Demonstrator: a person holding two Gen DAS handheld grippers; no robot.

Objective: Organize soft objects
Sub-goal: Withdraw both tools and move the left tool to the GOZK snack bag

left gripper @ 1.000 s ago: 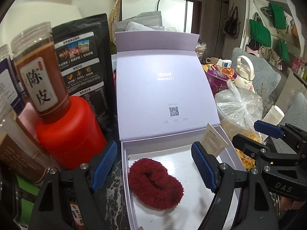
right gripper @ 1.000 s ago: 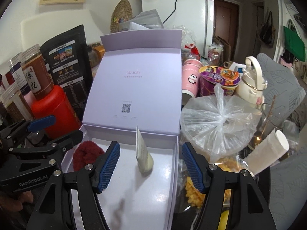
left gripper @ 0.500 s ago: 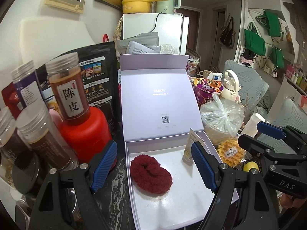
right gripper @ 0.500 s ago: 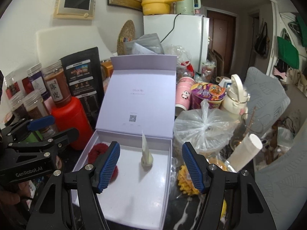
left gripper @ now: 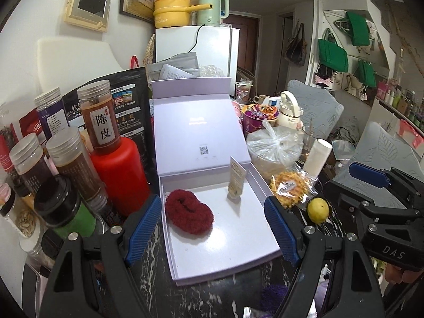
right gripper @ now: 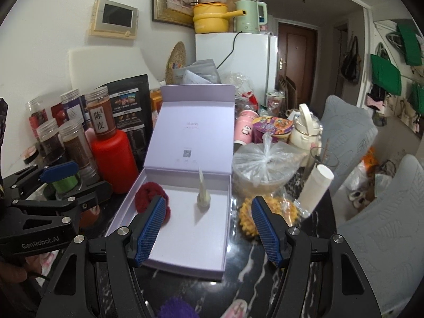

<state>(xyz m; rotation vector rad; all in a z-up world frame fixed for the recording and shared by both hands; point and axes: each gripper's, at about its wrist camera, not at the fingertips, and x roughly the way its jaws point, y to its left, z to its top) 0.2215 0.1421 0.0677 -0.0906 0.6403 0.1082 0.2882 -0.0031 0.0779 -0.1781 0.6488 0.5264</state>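
With both tongs, the left gripper point(left gripper: 213, 229) and right gripper point(right gripper: 208, 230), wide and empty, we reach down for the purple fluffy thing point(right gripper: 176, 308) below them, pinching its middle gently before lifting toward the box point(right gripper: 185, 261) ahead.

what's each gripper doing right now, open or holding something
Left gripper: jaws open, holding nothing.
Right gripper: jaws open, holding nothing.
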